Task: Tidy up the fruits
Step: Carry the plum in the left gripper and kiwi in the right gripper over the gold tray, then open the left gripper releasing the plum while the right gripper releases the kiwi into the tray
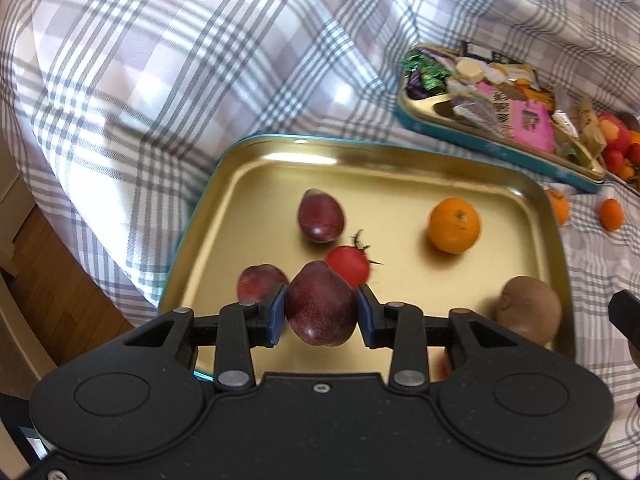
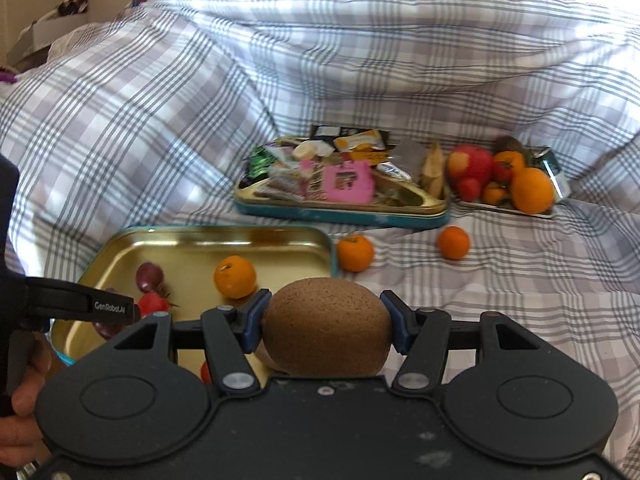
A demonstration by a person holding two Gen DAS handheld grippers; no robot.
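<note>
My left gripper (image 1: 321,312) is shut on a dark purple plum (image 1: 320,304) above the near part of the gold tray (image 1: 256,168). On the tray lie another plum (image 1: 321,216), a reddish plum (image 1: 260,282), a tomato (image 1: 347,265), an orange (image 1: 454,225) and a kiwi (image 1: 528,310). My right gripper (image 2: 326,326) is shut on that brown kiwi (image 2: 326,332) over the tray's (image 2: 168,240) near right corner. The left gripper's side (image 2: 80,306) shows in the right wrist view.
A teal tin of snack packets (image 2: 340,184) sits behind the tray. A small tray of apples, tomatoes and oranges (image 2: 504,176) is at the back right. Two loose oranges (image 2: 355,253) (image 2: 453,242) lie on the plaid bedding (image 2: 520,280). Wooden floor (image 1: 60,288) lies left of the bed.
</note>
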